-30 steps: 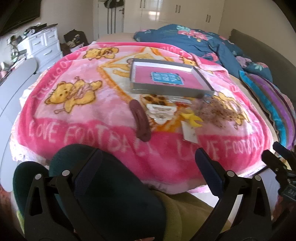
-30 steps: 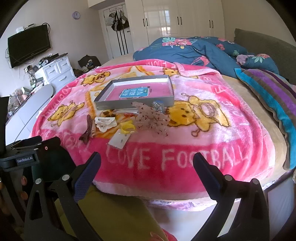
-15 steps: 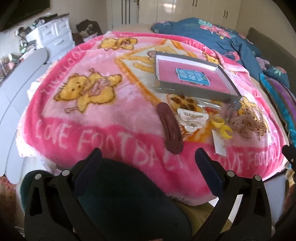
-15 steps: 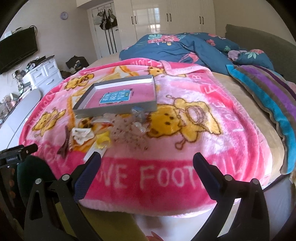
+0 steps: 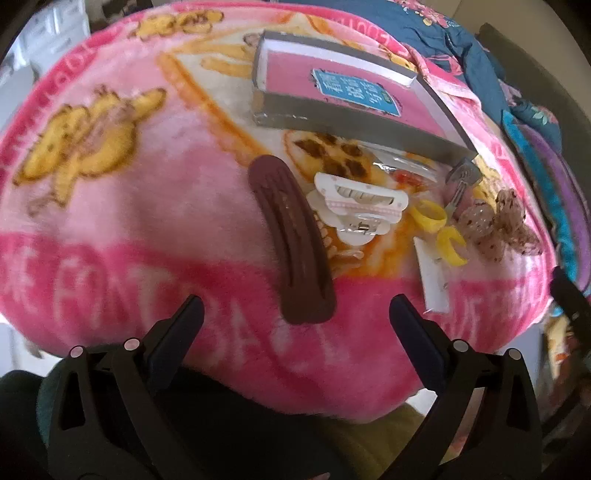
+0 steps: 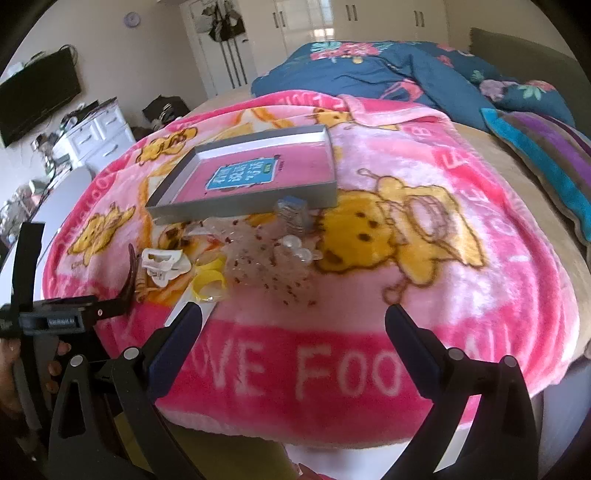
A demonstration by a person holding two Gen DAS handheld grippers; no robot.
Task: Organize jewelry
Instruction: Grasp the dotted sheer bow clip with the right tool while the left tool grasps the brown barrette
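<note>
In the left wrist view, the left gripper (image 5: pixel 295 319) is held spread wide, empty, just before the brown hair clip (image 5: pixel 291 240) on the pink blanket (image 5: pixel 129 206). In the right wrist view, the right gripper (image 6: pixel 293 325) is likewise spread and empty, near the yellow rings (image 6: pixel 208 282); the grey tray (image 6: pixel 251 177) lies beyond.

Place: a bedroom in a home.
Bed: a pink blanket (image 6: pixel 424 236) with cartoon bears covers it.
Behind the blanket: a rumpled blue flowered quilt (image 6: pixel 388 70).
Beyond the bed: white wardrobe doors (image 6: pixel 369 18).
Left of the bed: a white dresser (image 6: pixel 99 136), a wall television (image 6: pixel 37 96).
</note>
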